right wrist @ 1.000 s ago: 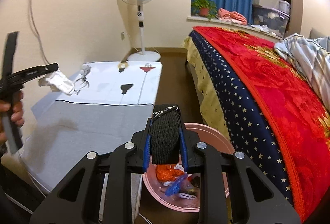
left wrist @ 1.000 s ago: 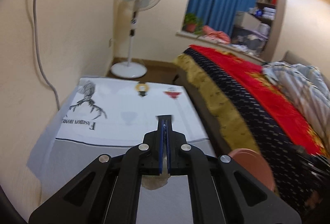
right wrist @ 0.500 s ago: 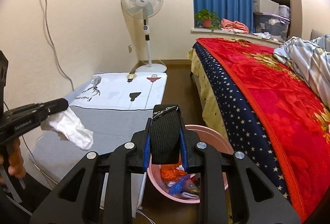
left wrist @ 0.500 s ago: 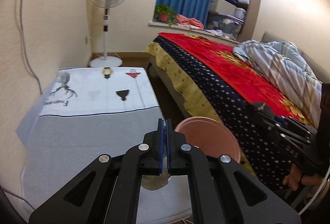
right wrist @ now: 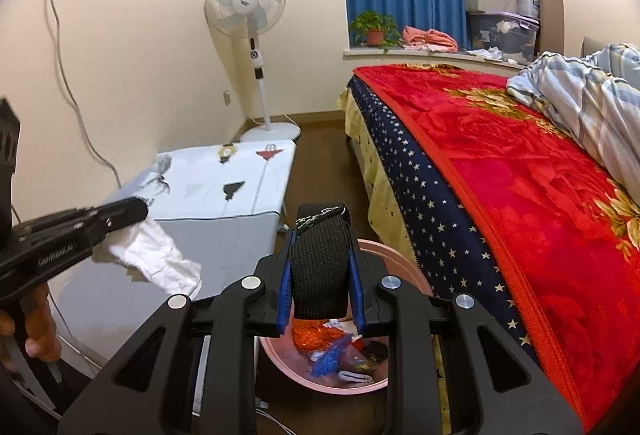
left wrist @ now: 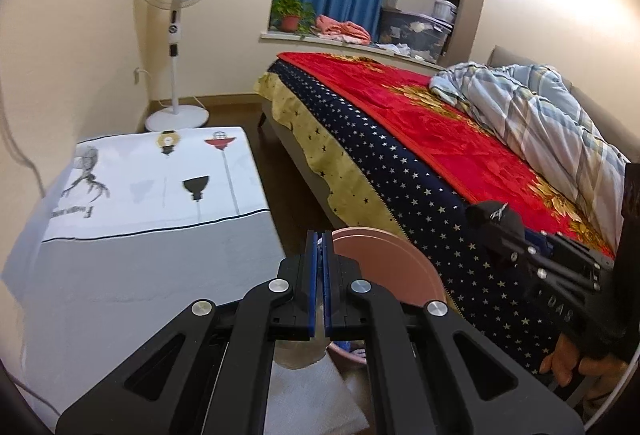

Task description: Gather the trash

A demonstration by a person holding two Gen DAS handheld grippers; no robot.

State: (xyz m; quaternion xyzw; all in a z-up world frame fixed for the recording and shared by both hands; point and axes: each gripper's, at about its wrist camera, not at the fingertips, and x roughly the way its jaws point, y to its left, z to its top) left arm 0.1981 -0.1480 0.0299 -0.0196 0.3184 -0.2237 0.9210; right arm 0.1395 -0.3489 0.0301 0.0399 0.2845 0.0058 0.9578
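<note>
Bedroom, low cloth-covered table (right wrist: 224,235) | left gripper (right wrist: 136,209) pinches white crumpled tissue (right wrist: 156,263): light, limp, edge-held | right gripper (right wrist: 320,275) clamps black strap (right wrist: 320,259) above pink bin (right wrist: 404,275)

Black left gripper (right wrist: 138,213): pale lettering along its side, approx. "GenRobot.AI", partly blurred. Black right gripper (left wrist: 494,219): letters "DAS" on its body. White printed cloth (left wrist: 132,187) over low table: line of dark caps by bird drawing, seen upside-down, illegible.
</note>
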